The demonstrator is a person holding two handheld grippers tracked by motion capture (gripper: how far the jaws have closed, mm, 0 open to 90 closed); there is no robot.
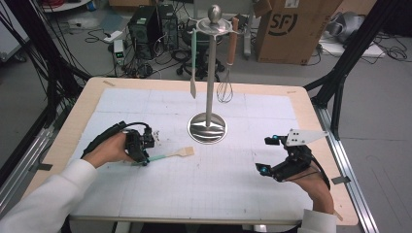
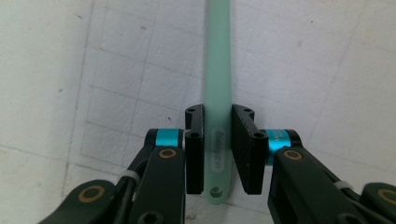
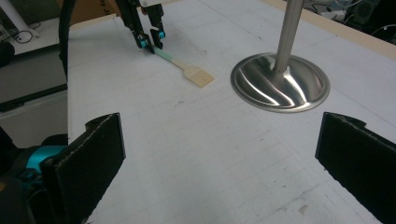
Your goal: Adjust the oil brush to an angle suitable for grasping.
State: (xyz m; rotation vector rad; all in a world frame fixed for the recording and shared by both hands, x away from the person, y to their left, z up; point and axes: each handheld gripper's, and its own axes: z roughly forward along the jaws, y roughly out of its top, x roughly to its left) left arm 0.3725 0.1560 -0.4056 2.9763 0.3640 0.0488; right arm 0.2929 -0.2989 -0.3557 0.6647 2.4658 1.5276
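Observation:
A utensil with a pale green handle and a beige flat head [image 1: 182,152] lies on the white mat. My left gripper [image 1: 144,158] is down at the handle's near end and shut on it. In the left gripper view the green handle [image 2: 217,93] runs straight away between the two pads of the left gripper [image 2: 218,154], which press its sides. The right gripper view shows the same utensil [image 3: 198,75] with the left gripper [image 3: 150,44] on its far end. My right gripper [image 1: 266,155] hovers at the right of the mat, wide open and holding nothing [image 3: 219,158].
A steel utensil stand [image 1: 207,128] rises from the mat's middle, its round base [image 3: 280,84] close to the beige head. A green-handled spatula [image 1: 193,63] and a whisk [image 1: 225,87] hang from its top. Boxes, computers and cables lie beyond the table.

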